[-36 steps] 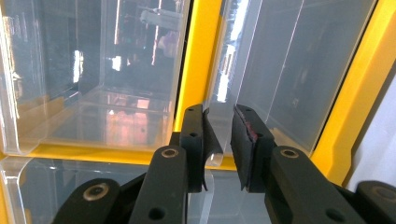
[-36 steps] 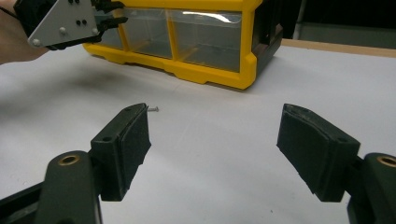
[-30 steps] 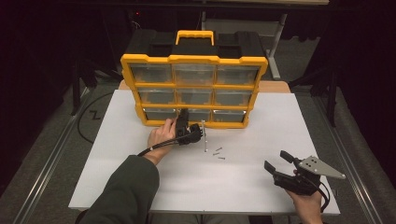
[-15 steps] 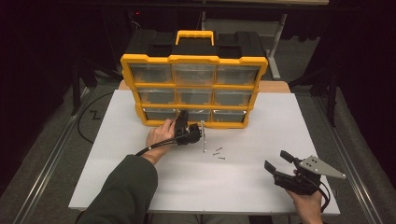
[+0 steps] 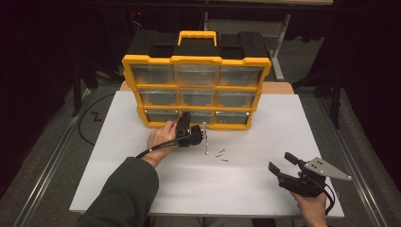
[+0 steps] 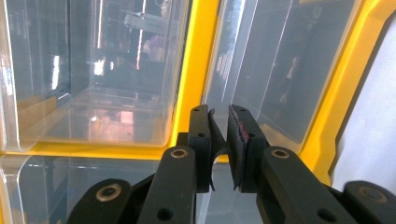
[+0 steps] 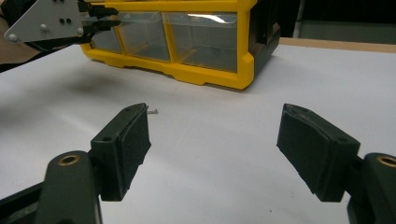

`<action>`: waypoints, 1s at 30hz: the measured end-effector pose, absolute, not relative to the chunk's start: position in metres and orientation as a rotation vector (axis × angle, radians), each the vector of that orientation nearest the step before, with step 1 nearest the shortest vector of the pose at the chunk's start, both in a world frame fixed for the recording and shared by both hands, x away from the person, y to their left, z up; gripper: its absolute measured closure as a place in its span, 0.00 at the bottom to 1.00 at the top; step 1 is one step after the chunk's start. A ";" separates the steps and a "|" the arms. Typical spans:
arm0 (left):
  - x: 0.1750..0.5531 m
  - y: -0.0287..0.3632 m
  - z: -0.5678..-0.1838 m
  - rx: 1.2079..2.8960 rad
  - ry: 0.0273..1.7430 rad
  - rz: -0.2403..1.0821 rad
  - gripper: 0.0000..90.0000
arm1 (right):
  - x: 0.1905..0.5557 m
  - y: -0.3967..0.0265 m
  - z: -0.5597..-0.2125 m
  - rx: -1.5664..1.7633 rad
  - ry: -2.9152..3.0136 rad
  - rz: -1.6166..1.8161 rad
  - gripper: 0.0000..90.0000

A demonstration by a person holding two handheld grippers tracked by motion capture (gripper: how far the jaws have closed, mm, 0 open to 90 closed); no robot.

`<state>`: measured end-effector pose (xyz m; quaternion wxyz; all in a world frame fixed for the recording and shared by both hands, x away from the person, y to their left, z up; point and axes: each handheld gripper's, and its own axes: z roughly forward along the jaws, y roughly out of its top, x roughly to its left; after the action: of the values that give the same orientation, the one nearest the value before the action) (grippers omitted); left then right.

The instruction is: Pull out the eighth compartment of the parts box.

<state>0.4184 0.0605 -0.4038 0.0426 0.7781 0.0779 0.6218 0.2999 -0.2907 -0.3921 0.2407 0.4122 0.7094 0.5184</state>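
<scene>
The organiser's frame (image 5: 196,60) is showing glossy yellow plastic, its drawers (image 6: 93,70) clear and shiny; the table cover (image 5: 265,179) is looking matt white; small metal screws (image 5: 221,155) are glinting.

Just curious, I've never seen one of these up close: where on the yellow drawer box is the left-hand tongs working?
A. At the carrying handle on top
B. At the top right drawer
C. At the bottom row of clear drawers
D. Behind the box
C: in the high view the left tongs sits against the bottom row of the drawer box, low at its front, nearly closed on a clear drawer's front edge.
</scene>
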 end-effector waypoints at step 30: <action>0.402 0.063 -0.397 2.421 0.261 1.809 0.87 | 0.299 -0.291 -0.391 1.130 1.935 1.431 0.30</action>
<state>0.4020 0.0628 -0.3966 0.0540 0.7970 0.0860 0.5954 0.2987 -0.2909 -0.3909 0.2389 0.4128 0.7068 0.5225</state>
